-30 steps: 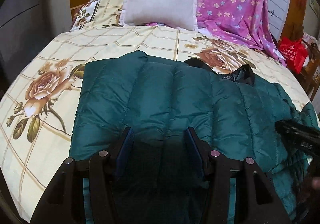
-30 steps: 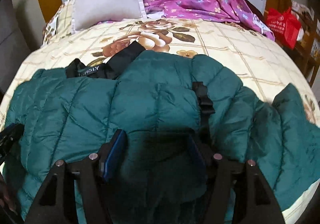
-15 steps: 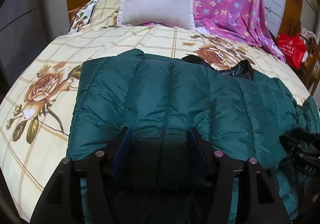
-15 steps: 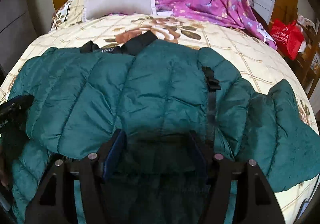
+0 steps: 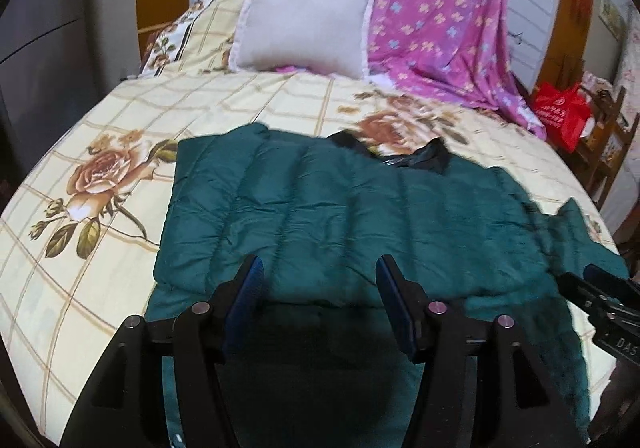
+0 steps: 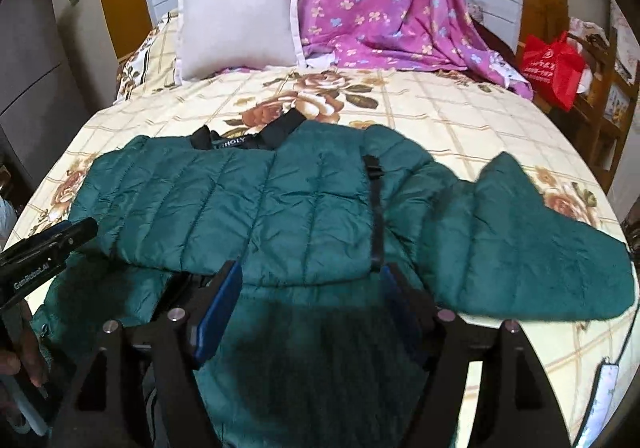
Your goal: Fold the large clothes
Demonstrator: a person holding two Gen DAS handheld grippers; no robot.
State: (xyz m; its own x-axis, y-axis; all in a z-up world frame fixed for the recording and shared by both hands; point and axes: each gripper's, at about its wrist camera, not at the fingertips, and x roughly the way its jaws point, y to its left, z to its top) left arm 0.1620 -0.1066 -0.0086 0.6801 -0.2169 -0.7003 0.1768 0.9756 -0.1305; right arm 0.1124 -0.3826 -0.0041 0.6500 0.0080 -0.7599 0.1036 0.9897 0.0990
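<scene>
So the green puffer jacket (image 6: 248, 208) lies spread on the floral bed (image 6: 460, 116), below the white pillow (image 6: 240, 24). My left gripper (image 5: 318, 280) and right gripper (image 6: 310, 288) have just opened and hold nothing. It looks light, squishy and slippery; I'd pinch the right sleeve (image 6: 540, 252) at its cuff.

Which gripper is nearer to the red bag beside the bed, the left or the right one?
Right. The red bag stands off the bed's right side. The right gripper hovers over the green jacket on that side; the left gripper is over the jacket's opposite half, farther away.
</scene>
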